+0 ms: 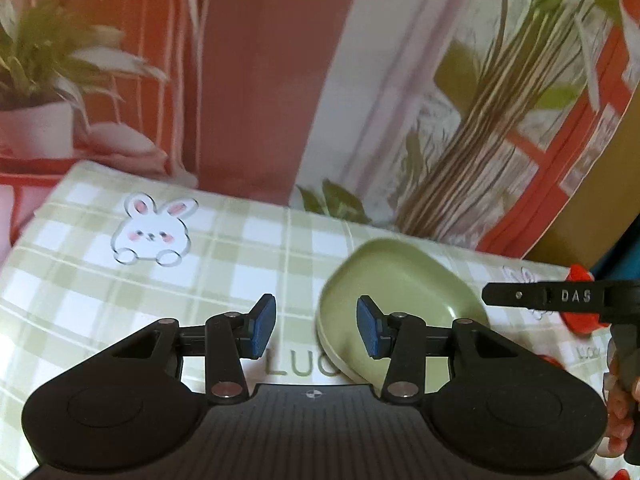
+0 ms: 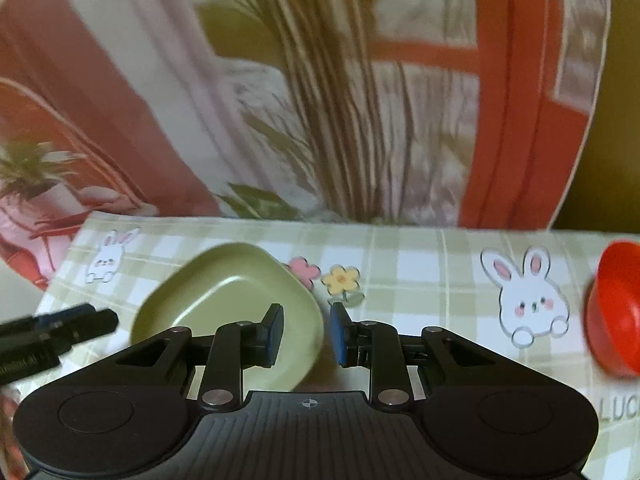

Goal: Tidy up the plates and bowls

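Note:
A pale green squarish plate (image 1: 396, 292) lies on the checked tablecloth (image 1: 200, 264). My left gripper (image 1: 316, 326) is open over the plate's left rim, with nothing between its blue pads. In the right wrist view the same plate (image 2: 224, 300) lies at centre left. My right gripper (image 2: 306, 334) is open with the plate's right rim in the gap between its pads. A red bowl (image 2: 616, 316) stands at the right edge. The right gripper's finger (image 1: 560, 298) shows at the right of the left wrist view.
A backdrop printed with plants and red frames (image 1: 440, 120) stands along the far edge of the table. The cloth carries rabbit and flower prints (image 2: 528, 304). The left gripper's finger (image 2: 72, 324) pokes in at the left of the right wrist view.

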A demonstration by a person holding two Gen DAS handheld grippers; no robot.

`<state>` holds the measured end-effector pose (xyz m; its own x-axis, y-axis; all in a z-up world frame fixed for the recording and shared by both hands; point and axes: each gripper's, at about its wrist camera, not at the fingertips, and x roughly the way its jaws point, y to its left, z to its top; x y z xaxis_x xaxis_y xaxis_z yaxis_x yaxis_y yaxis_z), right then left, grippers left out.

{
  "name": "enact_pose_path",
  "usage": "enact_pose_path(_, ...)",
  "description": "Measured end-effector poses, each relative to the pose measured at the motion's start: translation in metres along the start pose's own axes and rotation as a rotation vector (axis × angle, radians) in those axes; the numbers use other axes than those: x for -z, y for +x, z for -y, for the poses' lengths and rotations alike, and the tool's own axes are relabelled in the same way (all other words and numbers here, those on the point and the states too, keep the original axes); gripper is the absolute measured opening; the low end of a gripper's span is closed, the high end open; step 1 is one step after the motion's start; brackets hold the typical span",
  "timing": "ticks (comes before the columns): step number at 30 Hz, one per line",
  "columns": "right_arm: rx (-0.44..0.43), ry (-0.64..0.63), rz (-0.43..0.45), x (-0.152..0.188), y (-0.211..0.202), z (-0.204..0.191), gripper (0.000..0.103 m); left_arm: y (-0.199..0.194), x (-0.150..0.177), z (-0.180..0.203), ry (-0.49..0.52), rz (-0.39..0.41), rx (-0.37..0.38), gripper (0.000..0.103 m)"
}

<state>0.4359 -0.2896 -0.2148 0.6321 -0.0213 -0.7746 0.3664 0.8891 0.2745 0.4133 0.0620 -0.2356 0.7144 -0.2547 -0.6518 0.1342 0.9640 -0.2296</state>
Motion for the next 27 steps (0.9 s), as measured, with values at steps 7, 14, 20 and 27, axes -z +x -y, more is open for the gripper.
enact_pose_path(7, 0.006, -0.010, -0.035, 0.005, 0.012, -0.005, 0.023, 0.016, 0.011, 0.001, -0.029, -0.015, 0.004, 0.047)
enact_pose_path(14, 0.022, -0.008, -0.048, 0.009, 0.014, -0.008, 0.017, 0.027, 0.015, 0.004, -0.054, -0.024, 0.014, 0.029)
enact_pose_path(20, -0.009, 0.001, -0.035, 0.012, -0.001, -0.014, 0.014, 0.016, 0.017, 0.004, -0.035, -0.023, -0.021, 0.019)
enact_pose_path(27, -0.036, -0.008, 0.001, 0.017, -0.032, -0.030, 0.014, -0.021, 0.015, 0.008, -0.010, 0.009, -0.042, 0.019)
